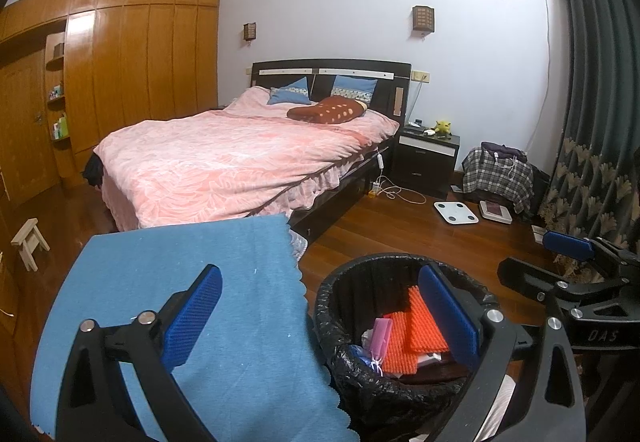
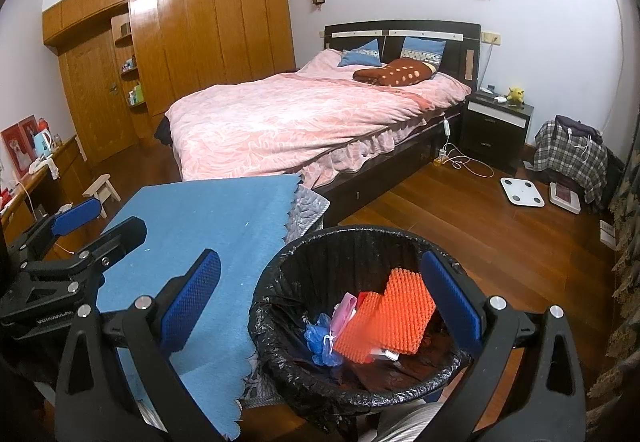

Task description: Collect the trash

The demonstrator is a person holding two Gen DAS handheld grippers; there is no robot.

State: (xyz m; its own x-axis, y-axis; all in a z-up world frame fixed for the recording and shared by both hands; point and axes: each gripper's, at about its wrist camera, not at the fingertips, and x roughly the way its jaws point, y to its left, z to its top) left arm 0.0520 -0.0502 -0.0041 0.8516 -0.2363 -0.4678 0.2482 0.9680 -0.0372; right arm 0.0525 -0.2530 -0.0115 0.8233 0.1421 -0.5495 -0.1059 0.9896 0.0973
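Both grippers hang empty with their jaws spread wide — the left gripper [image 1: 318, 316] straddling the gap between table and bin, the right gripper [image 2: 324, 304] poised over the bin's near rim, neither touching anything.

Behind them the bed [image 2: 304, 122] with its pink cover fills the room. Nearer, the blue cloth [image 2: 192, 242] covers a low table and looks bare of litter. Just beside its right edge stands the trash bin [image 2: 320, 242], lined with a black bag, and the trash sits inside it: 2 orange spiky mats [image 2: 394, 312] leaning together, a pink wrapper [image 2: 346, 308], a small blue bundle [image 2: 320, 340] tied with white string.

By my reading the collecting is nearly or wholly done. If the next step is gathering the liner, each gripper should pinch the bag's rim on opposite sides — grip plastic only, not the bin wall — and lift evenly so the mats cannot tip out.
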